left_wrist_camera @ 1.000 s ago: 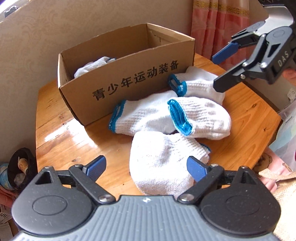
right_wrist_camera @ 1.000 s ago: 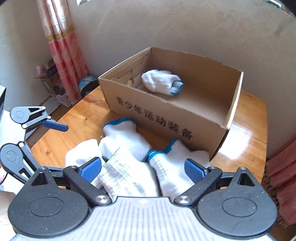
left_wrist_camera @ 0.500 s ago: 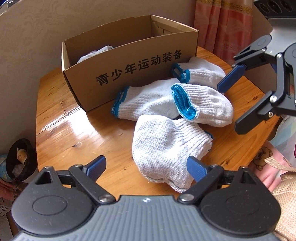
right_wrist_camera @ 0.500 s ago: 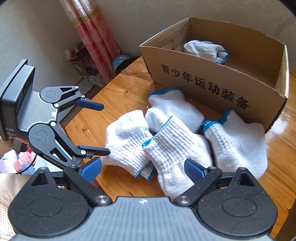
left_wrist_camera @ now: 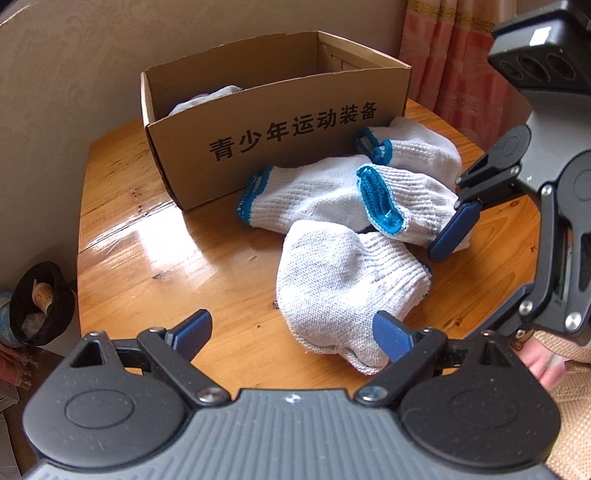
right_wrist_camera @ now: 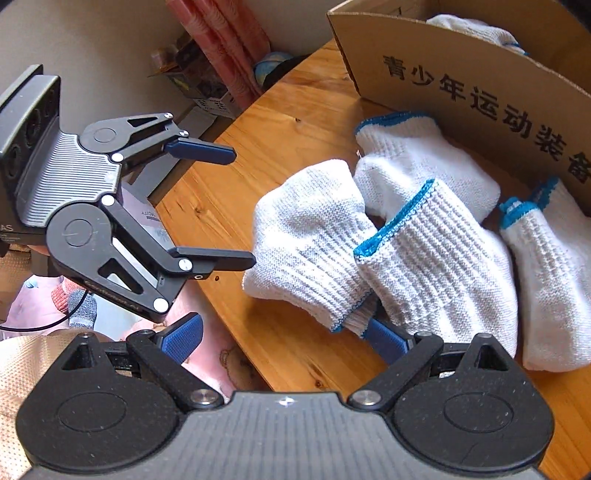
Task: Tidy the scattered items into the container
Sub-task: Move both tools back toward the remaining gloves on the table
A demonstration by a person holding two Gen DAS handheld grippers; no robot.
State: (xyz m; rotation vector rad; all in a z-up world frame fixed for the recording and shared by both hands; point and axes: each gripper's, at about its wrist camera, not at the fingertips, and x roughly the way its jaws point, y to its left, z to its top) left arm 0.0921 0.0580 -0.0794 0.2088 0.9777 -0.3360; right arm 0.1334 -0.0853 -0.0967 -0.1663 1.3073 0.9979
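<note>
Four white knit cotton work gloves with blue-trimmed cuffs lie in a loose heap on a glossy wooden table [left_wrist_camera: 155, 258], just in front of an open brown cardboard box [left_wrist_camera: 280, 122] with black Chinese lettering on its front wall. Glove knit is ribbed and coarse. Nearest glove [left_wrist_camera: 343, 288] is folded, cuff turned away from the left camera; it overlaps the glove with open blue cuff [left_wrist_camera: 402, 206]. A long flat glove [left_wrist_camera: 306, 199] lies beside the box front; a fourth glove [left_wrist_camera: 417, 147] sits close to the box's right end. Inside the box, one more white glove [left_wrist_camera: 207, 99] rests at the left end; in the right wrist view its blue cuff just shows over the wall [right_wrist_camera: 476, 29].

Left gripper [left_wrist_camera: 291, 328]: black frame, blue textured pads, jaws spread wide, holding nothing; right pad is at the edge of the nearest glove, contact unclear. Right gripper [right_wrist_camera: 284, 336]: jaws also wide apart, empty; one pad tucked under the cuff edges of the overlapping gloves, no squeeze visible. Pink patterned curtain [left_wrist_camera: 454, 62] hangs behind the table.
</note>
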